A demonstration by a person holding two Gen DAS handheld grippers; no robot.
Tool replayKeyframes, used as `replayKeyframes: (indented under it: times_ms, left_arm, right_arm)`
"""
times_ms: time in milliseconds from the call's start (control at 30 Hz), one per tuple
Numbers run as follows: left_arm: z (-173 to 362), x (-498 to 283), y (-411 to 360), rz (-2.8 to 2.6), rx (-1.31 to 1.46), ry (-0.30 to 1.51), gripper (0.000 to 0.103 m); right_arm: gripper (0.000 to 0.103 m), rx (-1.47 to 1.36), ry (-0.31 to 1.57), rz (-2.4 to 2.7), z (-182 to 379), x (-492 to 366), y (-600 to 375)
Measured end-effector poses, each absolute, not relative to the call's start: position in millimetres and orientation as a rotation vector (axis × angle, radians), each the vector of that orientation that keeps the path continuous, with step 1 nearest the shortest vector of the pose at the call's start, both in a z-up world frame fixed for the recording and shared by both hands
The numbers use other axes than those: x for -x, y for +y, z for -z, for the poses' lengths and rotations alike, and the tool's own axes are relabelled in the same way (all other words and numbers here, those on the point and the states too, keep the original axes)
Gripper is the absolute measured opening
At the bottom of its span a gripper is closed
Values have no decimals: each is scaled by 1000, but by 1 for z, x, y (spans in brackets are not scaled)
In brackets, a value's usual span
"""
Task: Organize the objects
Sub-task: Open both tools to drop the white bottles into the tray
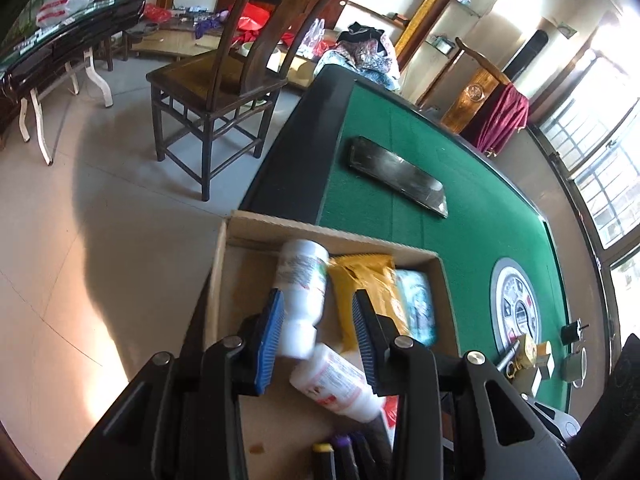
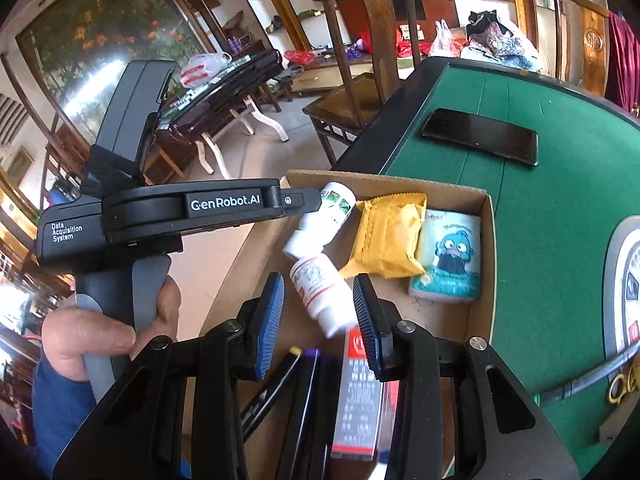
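Beyond my worktop (image 1: 460, 216) stands a wooden chair (image 1: 216, 80); a folding table (image 2: 224, 92) with a plastic bag (image 2: 202, 66) sits by the wall.

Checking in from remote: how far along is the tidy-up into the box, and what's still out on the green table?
Done: the cardboard box already holds two white bottles, a yellow packet, a tissue pack, pens and a red-and-white carton. In hand: nothing; the left gripper and right gripper hover open over the box. Left: the padlock and small items on the green table.
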State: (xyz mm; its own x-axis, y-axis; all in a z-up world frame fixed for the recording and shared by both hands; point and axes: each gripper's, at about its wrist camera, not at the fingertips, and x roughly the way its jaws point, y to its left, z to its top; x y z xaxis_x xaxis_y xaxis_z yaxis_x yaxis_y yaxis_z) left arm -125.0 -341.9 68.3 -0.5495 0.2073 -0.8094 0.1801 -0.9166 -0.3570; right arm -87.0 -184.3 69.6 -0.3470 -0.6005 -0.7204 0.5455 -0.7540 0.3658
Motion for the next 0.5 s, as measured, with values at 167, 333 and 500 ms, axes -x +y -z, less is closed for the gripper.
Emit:
replayKeyframes:
  times_ms: [167,333,500]
  left_arm:
    - [-79,113,-313,-2657,1450,-596,36]
    - [-90,106,-271,-2622,1426,-525,36]
    - [-92,103,-215,-2565,1427,-418,38]
  right_arm:
    - [36,-1159,-120,2108,-72,73,-163]
    - [36,-1148,-194,2100,-71,61,-128]
    - [36,-1145,-278,2126,-67,58,-78]
